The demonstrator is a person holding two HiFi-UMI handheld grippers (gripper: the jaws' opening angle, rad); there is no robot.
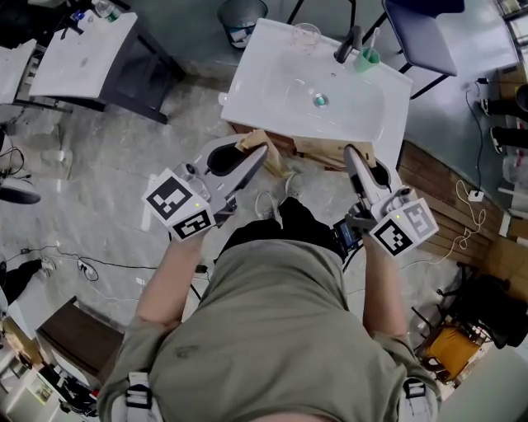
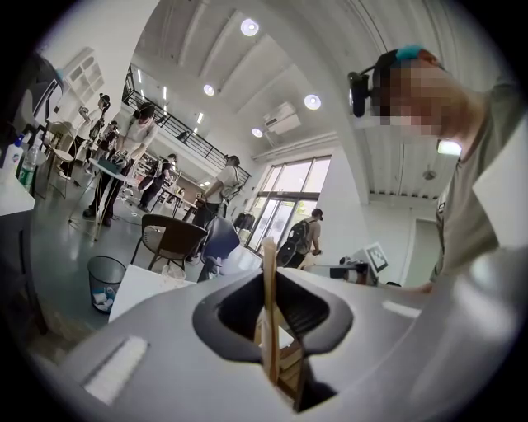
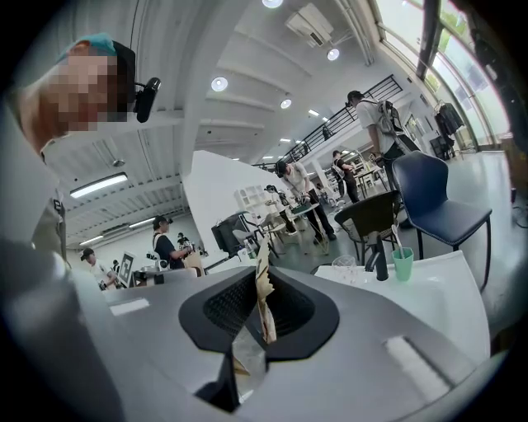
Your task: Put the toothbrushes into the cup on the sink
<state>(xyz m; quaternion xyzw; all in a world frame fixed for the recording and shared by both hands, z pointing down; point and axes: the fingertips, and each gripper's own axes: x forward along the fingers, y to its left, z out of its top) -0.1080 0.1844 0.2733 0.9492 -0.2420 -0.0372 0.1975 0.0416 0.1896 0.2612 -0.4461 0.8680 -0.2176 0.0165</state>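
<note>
The white sink [image 1: 272, 91] stands in front of me, with a black faucet [image 1: 346, 45] at its back edge. Beside the faucet a green cup [image 1: 368, 58] holds a toothbrush; the right gripper view also shows the green cup [image 3: 403, 264]. My left gripper [image 1: 262, 152] hovers at the sink's front left edge, shut on a flat tan cardboard pack [image 1: 250, 142], seen edge-on as a thin upright pack [image 2: 269, 288]. My right gripper [image 1: 351, 152] is at the front right edge, shut on a torn piece of cardboard and clear plastic [image 3: 262, 305]. No toothbrush shows in either grip.
A clear glass [image 1: 305, 35] stands on the sink's back rim. Behind the sink are a waste bin [image 1: 242, 18] and a blue chair [image 1: 421, 33]. A white table [image 1: 82, 53] lies far left. Cables [image 1: 466, 222] trail over the floor at right. Several people stand in the hall.
</note>
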